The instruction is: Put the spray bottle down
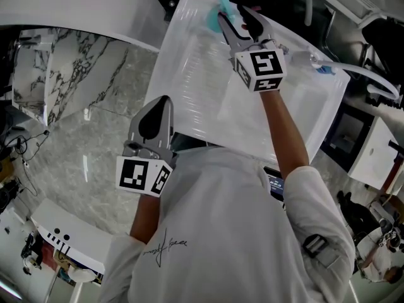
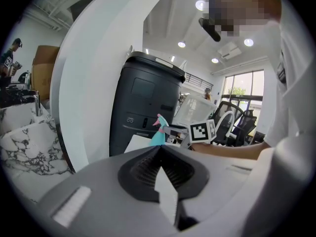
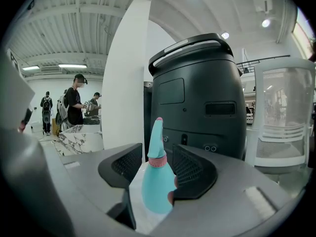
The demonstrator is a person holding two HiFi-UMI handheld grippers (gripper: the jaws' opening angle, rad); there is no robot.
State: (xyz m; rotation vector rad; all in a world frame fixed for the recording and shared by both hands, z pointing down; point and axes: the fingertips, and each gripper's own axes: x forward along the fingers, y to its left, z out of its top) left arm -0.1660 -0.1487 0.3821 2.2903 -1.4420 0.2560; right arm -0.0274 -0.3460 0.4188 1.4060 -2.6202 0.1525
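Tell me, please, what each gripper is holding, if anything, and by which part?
The right gripper holds the spray bottle by its rounded teal body, below the pink collar. The left gripper holds nothing.

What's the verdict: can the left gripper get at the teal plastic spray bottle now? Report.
Likely not. The left gripper is shut and held back by the near edge of the white table, while the teal plastic spray bottle is at the far edge, clamped in the right gripper.

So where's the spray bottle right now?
The spray bottle is at top centre of the head view, between the jaws of the right hand-held gripper, at the far edge of the white table.
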